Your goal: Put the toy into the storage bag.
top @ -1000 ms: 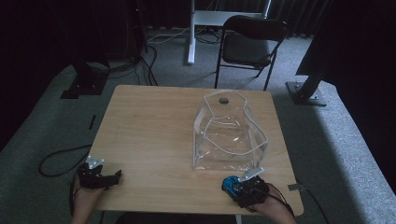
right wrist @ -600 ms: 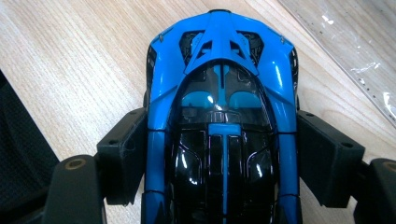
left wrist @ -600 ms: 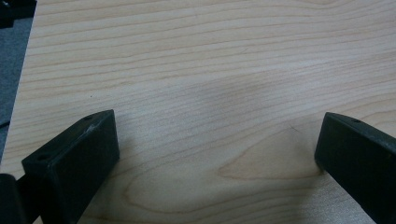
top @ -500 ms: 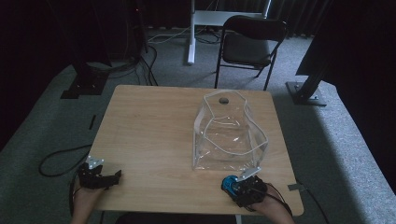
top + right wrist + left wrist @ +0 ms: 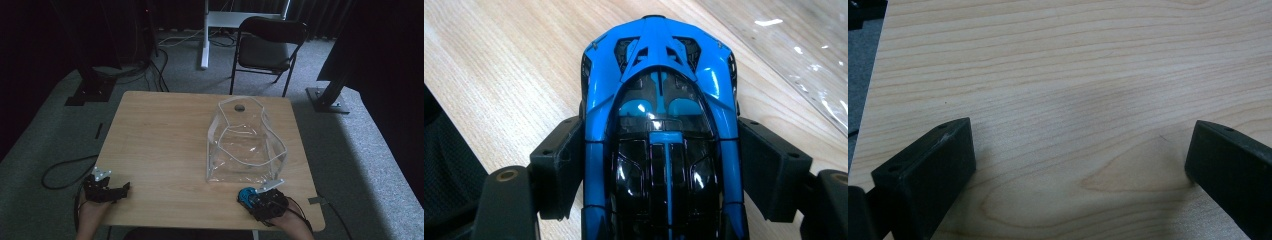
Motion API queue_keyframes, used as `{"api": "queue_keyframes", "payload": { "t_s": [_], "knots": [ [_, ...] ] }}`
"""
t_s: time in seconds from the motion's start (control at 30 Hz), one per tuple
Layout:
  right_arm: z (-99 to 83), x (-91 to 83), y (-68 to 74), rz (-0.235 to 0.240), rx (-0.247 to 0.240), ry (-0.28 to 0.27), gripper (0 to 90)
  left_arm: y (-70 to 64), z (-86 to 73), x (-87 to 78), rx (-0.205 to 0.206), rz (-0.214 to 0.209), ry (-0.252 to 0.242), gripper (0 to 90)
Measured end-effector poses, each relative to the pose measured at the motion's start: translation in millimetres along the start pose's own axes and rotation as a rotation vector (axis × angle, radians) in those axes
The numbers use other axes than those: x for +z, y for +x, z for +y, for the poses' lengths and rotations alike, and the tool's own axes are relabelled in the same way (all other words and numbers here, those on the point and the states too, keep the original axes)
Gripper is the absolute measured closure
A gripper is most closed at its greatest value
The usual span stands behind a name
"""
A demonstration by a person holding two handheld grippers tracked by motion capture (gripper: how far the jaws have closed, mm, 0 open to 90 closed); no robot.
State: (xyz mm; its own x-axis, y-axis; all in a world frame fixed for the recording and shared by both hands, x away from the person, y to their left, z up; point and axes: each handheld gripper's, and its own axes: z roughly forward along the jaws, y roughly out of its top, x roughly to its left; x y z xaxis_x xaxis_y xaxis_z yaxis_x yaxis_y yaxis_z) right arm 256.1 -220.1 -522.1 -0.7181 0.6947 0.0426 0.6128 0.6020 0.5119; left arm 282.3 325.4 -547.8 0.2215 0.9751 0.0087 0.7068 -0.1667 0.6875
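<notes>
Noted right gripper (image 5: 261,199) at near right corner of surface (image 5: 165,135), its fingers (image 5: 561,165) clamped on flanks of blue toy car (image 5: 659,130), one each side at mid-body. Car's long axis ran straight out along the fingers, blue end leading away from the hand, black cabin end back between the pads. In high view, blue end of car (image 5: 246,195) poked out toward the left of the gripper, low over the wood; contact with the wood could not be told. Clear plastic bag (image 5: 245,142) stood just beyond car, toward the far side, white-trimmed mouth upward, small dark item (image 5: 239,106) showing near its far rim. Corner of bag film (image 5: 804,60) seen ahead and to the right of the car's nose in right gripper view. Left gripper (image 5: 106,187) sat at near left edge, well apart from bag, fingers (image 5: 928,170) wide apart over bare wood, holding nothing. Judged right hand far nearer the bag; likely move a lift forward and up over the rim, car nose-first.
</notes>
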Motion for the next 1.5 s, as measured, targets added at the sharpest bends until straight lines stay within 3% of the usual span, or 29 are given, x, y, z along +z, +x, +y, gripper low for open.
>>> {"api": "queue_keyframes", "payload": {
  "t_s": [0.13,0.23,0.57,0.9,1.5],
  "knots": [
    [-4.0,-2.6,-0.8,0.002,-0.001,-0.015,26.1,0.1,0.0,0.0,0.001,0.000,0.000,0.3],
    [-7.1,-7.5,-4.4,0.022,0.027,-0.046,26.1,0.0,0.0,0.0,0.000,0.000,0.000,0.3],
    [-16.1,-35.0,-16.0,0.025,0.114,-0.169,26.2,0.0,0.1,0.0,0.000,0.000,0.000,0.3],
    [-24.2,-62.5,-22.7,0.027,0.172,-0.278,26.2,0.1,0.1,0.1,0.001,0.000,0.000,0.3],
    [-14.3,-119.4,-17.3,0.004,0.137,-0.426,26.2,0.2,0.4,0.3,0.001,-0.001,0.001,0.3]
  ]
}}
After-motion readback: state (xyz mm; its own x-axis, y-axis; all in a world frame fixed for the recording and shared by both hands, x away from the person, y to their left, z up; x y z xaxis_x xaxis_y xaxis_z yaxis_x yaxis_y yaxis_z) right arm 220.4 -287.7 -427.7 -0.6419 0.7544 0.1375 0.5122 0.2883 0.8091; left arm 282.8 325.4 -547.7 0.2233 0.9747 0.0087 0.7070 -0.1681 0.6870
